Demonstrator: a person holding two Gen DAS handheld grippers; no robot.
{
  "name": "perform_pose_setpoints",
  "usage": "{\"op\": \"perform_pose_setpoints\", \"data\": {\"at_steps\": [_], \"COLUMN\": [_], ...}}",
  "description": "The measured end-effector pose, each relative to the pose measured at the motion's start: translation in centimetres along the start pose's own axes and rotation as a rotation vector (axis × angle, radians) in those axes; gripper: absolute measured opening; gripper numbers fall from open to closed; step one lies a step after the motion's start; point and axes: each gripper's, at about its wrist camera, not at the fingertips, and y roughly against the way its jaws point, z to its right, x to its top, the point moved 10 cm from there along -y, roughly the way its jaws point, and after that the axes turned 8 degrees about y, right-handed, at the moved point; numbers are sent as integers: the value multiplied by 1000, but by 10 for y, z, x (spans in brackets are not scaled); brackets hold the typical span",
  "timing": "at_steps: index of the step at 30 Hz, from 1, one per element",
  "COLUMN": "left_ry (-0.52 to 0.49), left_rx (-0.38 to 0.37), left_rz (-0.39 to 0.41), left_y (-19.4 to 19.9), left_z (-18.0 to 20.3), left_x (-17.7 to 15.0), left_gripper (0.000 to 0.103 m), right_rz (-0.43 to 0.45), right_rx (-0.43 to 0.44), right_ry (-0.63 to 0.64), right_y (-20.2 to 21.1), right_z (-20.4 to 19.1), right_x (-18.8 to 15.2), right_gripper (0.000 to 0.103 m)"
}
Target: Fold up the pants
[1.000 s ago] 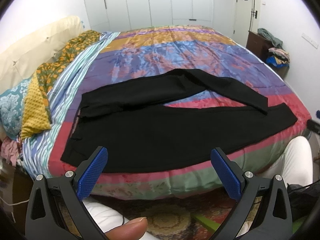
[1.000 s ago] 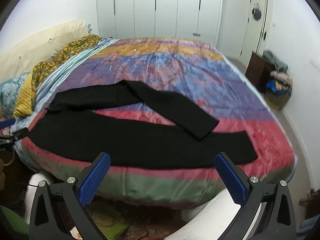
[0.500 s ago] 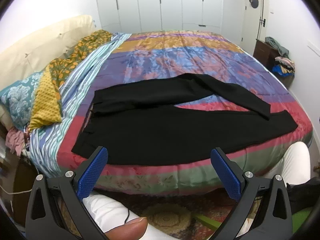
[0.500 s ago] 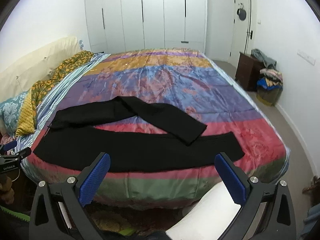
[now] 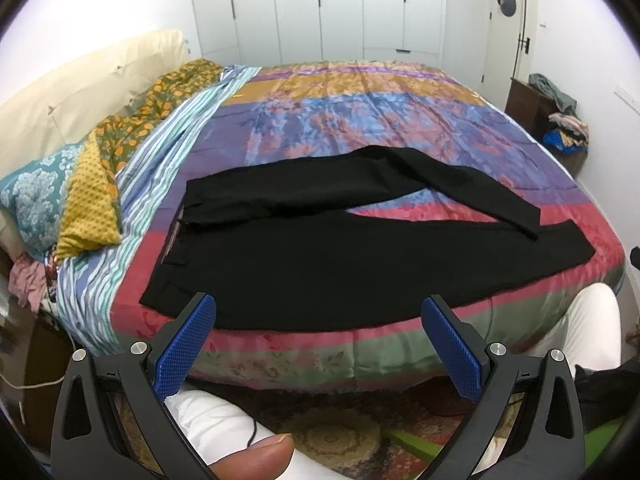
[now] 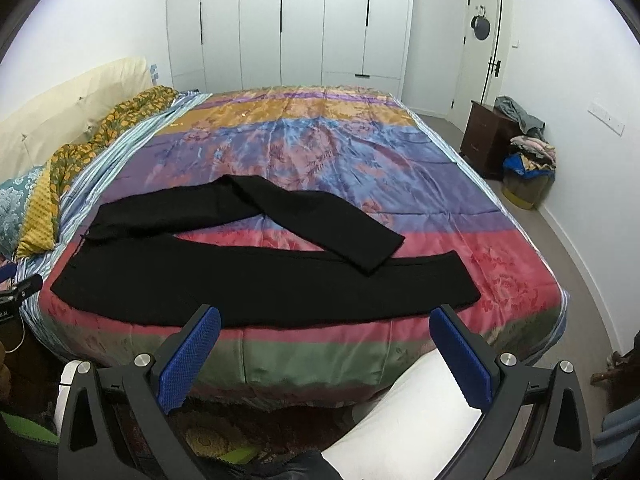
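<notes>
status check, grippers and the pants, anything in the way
Left gripper open, empty, short of the bed. Right gripper open, empty. Black pants unfolded on the bedspread, far leg bent across near leg. Nothing blocking.

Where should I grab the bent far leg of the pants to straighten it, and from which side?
Take the far leg's cuff, the loose end lying across the near leg. Come in with the right claw, open and nearest, from the bed's near edge; the cuff sits on top, so a pinch there probably lifts only that leg.
</notes>
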Motion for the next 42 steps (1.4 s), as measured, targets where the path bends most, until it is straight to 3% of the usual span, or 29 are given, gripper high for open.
{"op": "perform_pose_setpoints", "data": {"at_steps": [19, 42], "left_ry": [1, 13], "left_rx": [26, 34], "left_rz": [-17, -24], "left_y": [-5, -5], "left_z": [-4, -9], "left_x": [-1, -6], "left_gripper": [102, 102], "right_rz": [-28, -20], "right_rx": [-23, 14], "right_ry": [11, 6], "right_y": [-12, -12], "right_z": [1, -7], "right_x": [-5, -8], "right_gripper": [103, 103]}}
